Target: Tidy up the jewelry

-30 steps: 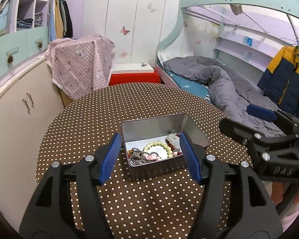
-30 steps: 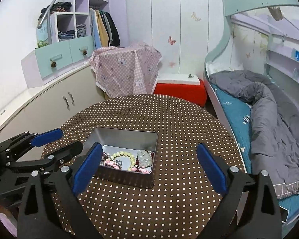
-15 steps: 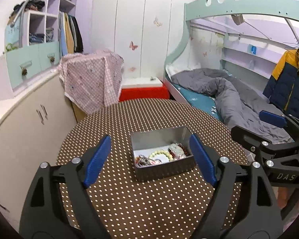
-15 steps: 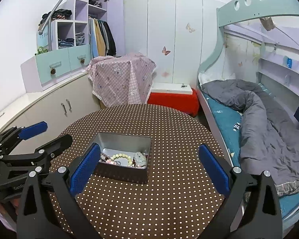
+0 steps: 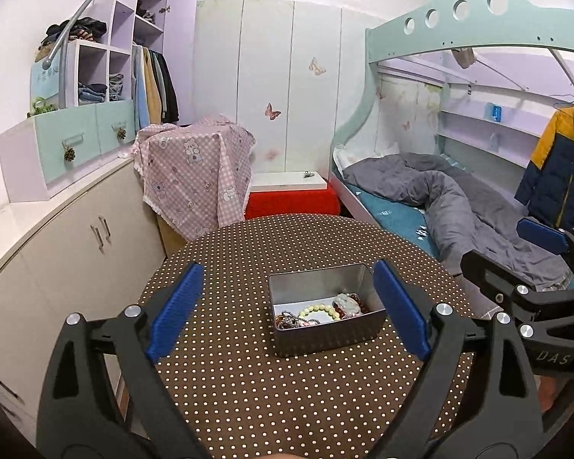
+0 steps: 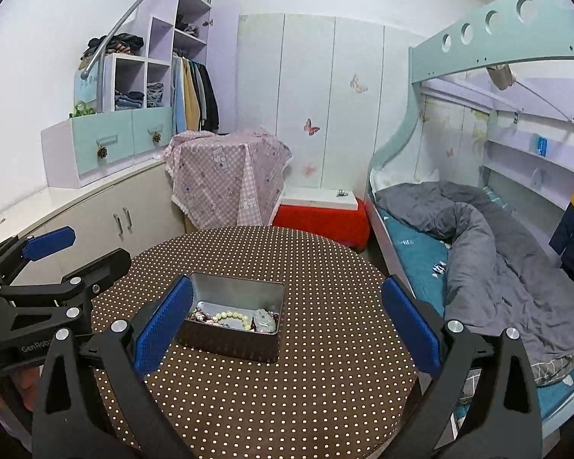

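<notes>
Left gripper [image 5: 287, 317]: jaws opening, spread wide, nothing gripped, raised above the near side of the bench [image 5: 248, 382]. Metal tin [image 5: 325, 308] sits lidless on the dotted bench cloth, mid-bench, apart from both grippers. Inside it: tangled chains, a pale green bead bracelet [image 5: 319, 310], a grey-green stone piece [image 5: 346, 302]. Right gripper [image 6: 287, 325]: jaws wide apart, empty, also above the bench.

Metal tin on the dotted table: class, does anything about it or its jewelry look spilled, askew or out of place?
Nothing stands out. The metal tin sits flat and lidless on the dotted table, with the bead bracelet and other jewelry heaped inside; none lies outside on the cloth.
</notes>
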Tool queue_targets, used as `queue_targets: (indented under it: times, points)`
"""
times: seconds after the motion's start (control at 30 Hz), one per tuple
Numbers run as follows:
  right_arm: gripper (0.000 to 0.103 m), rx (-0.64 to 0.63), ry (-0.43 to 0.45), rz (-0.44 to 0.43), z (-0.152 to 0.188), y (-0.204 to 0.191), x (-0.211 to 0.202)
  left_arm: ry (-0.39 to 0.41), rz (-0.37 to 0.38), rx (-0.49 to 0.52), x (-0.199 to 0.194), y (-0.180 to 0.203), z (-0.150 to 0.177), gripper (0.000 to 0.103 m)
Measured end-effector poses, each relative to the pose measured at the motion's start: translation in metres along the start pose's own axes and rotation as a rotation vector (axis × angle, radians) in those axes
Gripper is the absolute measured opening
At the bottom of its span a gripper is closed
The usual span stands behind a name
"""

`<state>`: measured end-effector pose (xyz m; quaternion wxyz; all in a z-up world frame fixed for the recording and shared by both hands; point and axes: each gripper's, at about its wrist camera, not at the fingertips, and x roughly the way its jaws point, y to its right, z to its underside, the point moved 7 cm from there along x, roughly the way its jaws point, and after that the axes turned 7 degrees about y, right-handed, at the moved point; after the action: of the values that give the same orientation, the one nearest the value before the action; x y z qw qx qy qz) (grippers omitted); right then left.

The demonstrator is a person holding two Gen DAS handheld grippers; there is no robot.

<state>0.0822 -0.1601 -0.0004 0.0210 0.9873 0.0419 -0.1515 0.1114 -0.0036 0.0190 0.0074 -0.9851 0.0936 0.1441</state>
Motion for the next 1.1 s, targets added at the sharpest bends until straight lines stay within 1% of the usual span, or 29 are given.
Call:
queue_targets:
  times: [0.27, 0.53, 1.1]
  points:
    - [0.095, 0.019, 0.021, 0.016, -0.001, 0.006, -0.007, 0.015, -0.01, 0.006, -0.007, 0.001, -0.002, 0.089]
    - [0.095, 0.038, 0.017, 0.02, 0.002, 0.009, -0.01, 0.01, -0.02, 0.016, -0.011, 0.006, -0.002, 0.089]
    - [0.095, 0.024, 0.014, 0.006, 0.002, -0.001, -0.009, 0.006, -0.027, 0.011, -0.016, 0.004, -0.003, 0.089]
